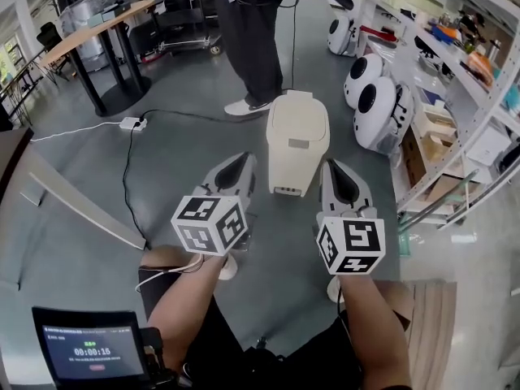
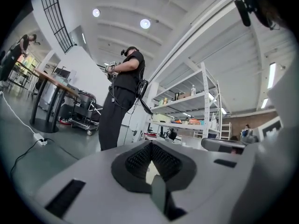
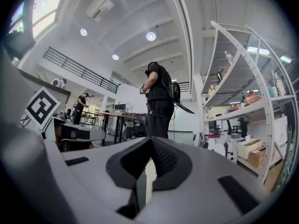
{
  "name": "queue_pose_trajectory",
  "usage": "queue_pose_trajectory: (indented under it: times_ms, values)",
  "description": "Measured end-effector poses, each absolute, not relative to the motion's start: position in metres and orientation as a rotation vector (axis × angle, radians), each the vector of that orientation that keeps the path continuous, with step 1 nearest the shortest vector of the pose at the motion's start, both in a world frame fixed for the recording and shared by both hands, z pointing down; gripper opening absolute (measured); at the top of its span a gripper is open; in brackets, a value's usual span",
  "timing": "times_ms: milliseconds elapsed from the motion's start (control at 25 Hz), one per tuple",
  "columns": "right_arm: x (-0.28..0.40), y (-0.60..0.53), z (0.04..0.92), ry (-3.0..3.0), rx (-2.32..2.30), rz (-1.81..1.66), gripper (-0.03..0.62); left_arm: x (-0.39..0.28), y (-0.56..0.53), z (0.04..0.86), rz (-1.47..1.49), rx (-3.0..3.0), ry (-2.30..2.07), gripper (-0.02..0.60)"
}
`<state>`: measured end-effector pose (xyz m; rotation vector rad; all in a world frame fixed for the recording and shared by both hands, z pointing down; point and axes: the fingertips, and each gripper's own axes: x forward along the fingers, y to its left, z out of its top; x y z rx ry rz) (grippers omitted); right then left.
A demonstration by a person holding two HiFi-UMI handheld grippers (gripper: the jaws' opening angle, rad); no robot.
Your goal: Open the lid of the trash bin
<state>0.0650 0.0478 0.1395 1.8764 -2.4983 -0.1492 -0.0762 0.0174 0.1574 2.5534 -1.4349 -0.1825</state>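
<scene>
The cream trash bin (image 1: 297, 140) stands on the grey floor with its lid down. Both grippers hover just short of its front, pointing at it. My left gripper (image 1: 241, 162) is at the bin's lower left and my right gripper (image 1: 335, 169) at its lower right; neither touches it. In the left gripper view the left gripper (image 2: 151, 146) has its jaws closed tip to tip, and a sliver of the bin (image 2: 148, 171) shows behind them. The right gripper (image 3: 150, 141) looks the same, with the bin (image 3: 149, 171) seen through the slit. Nothing is held.
A person (image 1: 252, 39) in dark clothes stands right behind the bin. White shelving (image 1: 463, 96) and round white robots (image 1: 378, 96) line the right side. A power strip (image 1: 132, 123) with cables lies on the floor at left. A wooden table (image 1: 97, 31) stands far left.
</scene>
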Motion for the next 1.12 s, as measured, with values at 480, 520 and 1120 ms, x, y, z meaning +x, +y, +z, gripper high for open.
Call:
queue_pose_trajectory:
  times_ms: [480,520,1120]
  values:
    - [0.055,0.061,0.149,-2.490,1.870,-0.191,0.003,-0.078,0.030,0.159,-0.068,2.666,-1.526,0.000]
    - [0.056,0.060,0.150,-2.489,1.872,-0.189,0.003,-0.078,0.030,0.159,-0.062,2.671,-1.538,0.000]
    - [0.057,0.063,0.160,-2.491,1.859,-0.165,0.003,-0.073,0.036,0.155,-0.044,2.705,-1.593,0.000]
